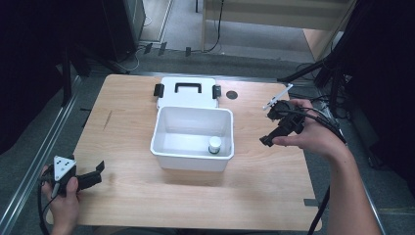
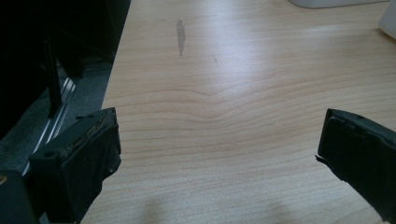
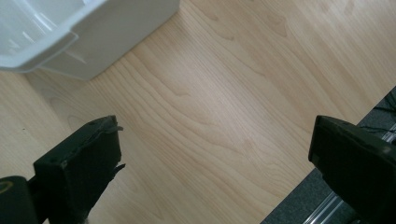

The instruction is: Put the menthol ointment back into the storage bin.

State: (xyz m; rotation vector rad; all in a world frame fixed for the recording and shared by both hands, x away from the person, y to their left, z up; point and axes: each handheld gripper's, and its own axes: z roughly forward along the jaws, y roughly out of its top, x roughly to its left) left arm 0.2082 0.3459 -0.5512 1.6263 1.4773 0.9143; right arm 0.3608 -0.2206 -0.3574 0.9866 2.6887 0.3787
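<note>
Nearest to the camera, at the front left corner of the wooden worktop (image 1: pixel 127 196), the left tongs (image 1: pixel 100 169) rest in the person's left hand, with the jaws wide apart and nothing between them. On the middle of the worktop stands a white plastic box (image 1: pixel 169 142), open at the top. Its white lid (image 1: pixel 188 100), with a black handle and two black clips, lies flat just behind it, touching its back rim. To the right of the box, the right tongs (image 1: pixel 268 128) hang above the worktop in the person's right hand, jaws wide apart and empty. Inside the box, near its front right corner, a small jar (image 1: pixel 214 145) with a white cap stands upright. I can read no writing on any of these things.
</note>
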